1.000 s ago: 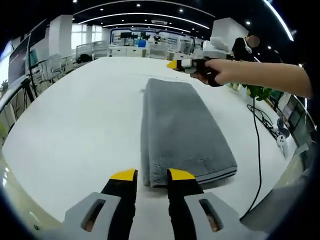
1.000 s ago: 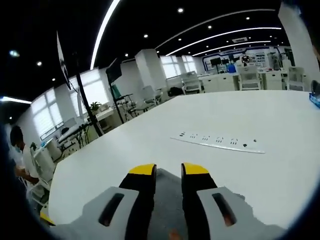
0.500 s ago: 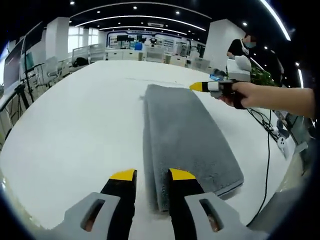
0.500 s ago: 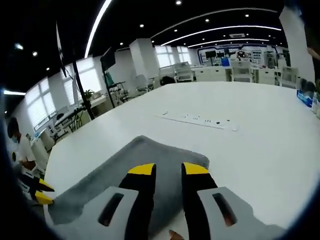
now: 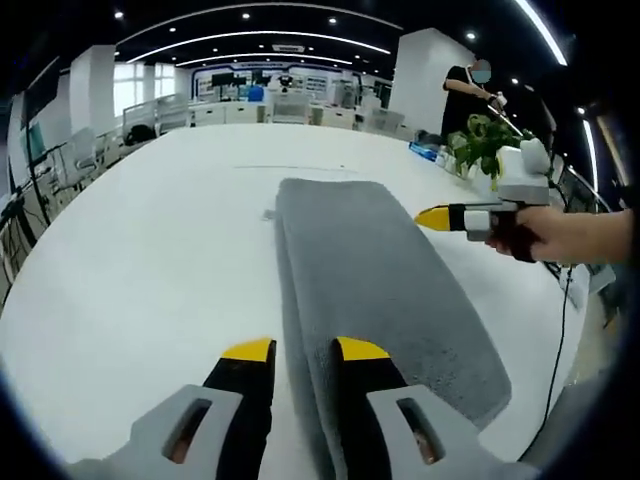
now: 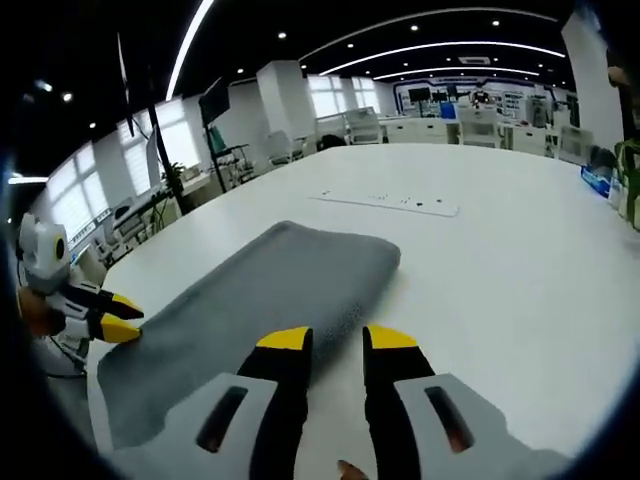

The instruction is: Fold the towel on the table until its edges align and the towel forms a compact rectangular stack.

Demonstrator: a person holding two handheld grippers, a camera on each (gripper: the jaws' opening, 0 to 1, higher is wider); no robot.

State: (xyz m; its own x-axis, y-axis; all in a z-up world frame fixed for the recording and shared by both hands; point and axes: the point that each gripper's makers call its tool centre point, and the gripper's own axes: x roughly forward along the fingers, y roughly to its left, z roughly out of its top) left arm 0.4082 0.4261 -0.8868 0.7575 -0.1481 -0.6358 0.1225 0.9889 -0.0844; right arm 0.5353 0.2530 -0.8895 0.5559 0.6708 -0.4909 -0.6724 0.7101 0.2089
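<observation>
Fingers: the left gripper [image 5: 305, 349] has its yellow-tipped jaws spread, nothing between them; the near end of the towel [image 5: 380, 270] lies on the table just under and ahead of the right-hand jaw. The right gripper [image 6: 337, 338] likewise has its jaws apart and empty, tips over the towel's [image 6: 265, 300] long edge and the bare table beside it.

Towel: grey, folded into a long narrow strip, flat on the white table [image 5: 140, 260]. In the left gripper view it runs from the jaws away toward the far side; a fold line shows along its left long edge.

Edges and room: broad bare tabletop on the left of the strip in the left gripper view; in the right gripper view, wide open surface to the right of the towel and beyond its far end.

View differences: the left gripper view shows the right gripper [image 5: 432, 217], held in a hand [image 5: 520, 235], pointing at the towel's right long edge around mid-length, plus a potted plant [image 5: 480, 145] and a standing person [image 5: 470, 95] beyond. The right gripper view shows the left gripper [image 6: 118, 318] at the towel's other end, and a white power strip [image 6: 385, 202] lying on the table past the towel.
</observation>
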